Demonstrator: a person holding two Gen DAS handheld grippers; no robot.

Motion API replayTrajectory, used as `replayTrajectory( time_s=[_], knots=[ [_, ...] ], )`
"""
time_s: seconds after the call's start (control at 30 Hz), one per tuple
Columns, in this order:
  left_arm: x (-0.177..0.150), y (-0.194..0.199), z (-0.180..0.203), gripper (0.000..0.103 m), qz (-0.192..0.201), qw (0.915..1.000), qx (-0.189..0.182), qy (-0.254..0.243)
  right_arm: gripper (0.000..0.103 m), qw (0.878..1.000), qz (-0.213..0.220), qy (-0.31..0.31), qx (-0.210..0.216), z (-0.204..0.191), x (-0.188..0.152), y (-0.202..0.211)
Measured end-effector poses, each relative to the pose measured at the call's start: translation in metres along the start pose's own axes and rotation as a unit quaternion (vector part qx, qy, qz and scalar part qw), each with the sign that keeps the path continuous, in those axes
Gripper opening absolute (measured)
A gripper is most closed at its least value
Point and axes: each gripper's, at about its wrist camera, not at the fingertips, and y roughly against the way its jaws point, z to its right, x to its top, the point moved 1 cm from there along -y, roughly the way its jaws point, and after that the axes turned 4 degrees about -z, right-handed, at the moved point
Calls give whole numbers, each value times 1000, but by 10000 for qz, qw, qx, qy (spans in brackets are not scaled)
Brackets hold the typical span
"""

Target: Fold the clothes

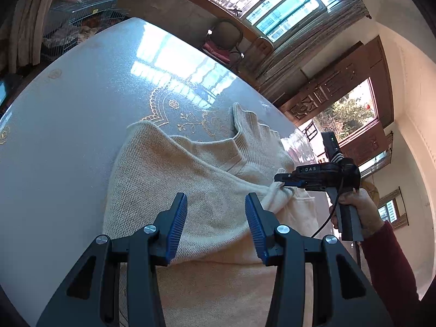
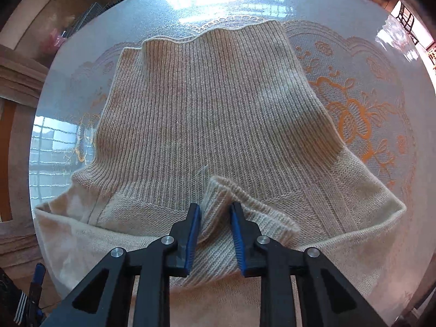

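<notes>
Two grippers over one cream knit sweater spread on a round glossy table w/ gold floral pattern. Left wrist view: left gripper hangs above the sweater's near body panel, blue-padded fingers spread apart, nothing btwn them, not touching the fabric as far as can be told. Ribbed collar lies at the far side of the garment, near the table's right edge. Right gripper shows at right, held by a hand in a dark red sleeve; its tip meets a bunched bit of knit at the sweater's right side. Far behind: window, chair, wire cage at far left. Right wrist view: right gripper points steeply down at the sweater; a ribbed cuff or sleeve end stands up btwn the blue pads, which pinch it from both sides, fabric folded and raised in the gap. Wide ribbed panel runs from the gripper toward the far edge w/ a wavy hem; plain knit parts spread near left and near right. Table shows orange-gold embroidery pattern to the right, window glare far and left.
</notes>
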Motion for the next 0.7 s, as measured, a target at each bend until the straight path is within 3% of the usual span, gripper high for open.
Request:
replayTrajectory(
  time_s=[0.13, 0.23, 0.4, 0.43, 0.53, 0.7],
  knots=[
    [-4, 5, 6, 47, -31, 9999, 126, 7, 22, 9963, 563, 400, 504, 11, -16, 1],
    [-7, 12, 14, 47, -18, 9997, 224, -20, 23, 9910, 679, 1141, 184, -2, -23, 0],
    [-15, 26, 26, 47, 42, 9995, 323, -58, 23, 9926, 751, 930, 228, -2, -26, -2],
    [-17, 28, 27, 47, 76, 9993, 366, -53, 7, 9933, 776, 825, 238, 0, -26, -2],
    [-19, 33, 31, 47, 151, 9985, 515, -70, 4, 9938, 812, 644, 403, 3, -31, 0],
    [-18, 32, 32, 47, 205, 9961, 841, -139, 4, 9817, 1401, 480, 1193, 23, -49, 28]
  ],
)
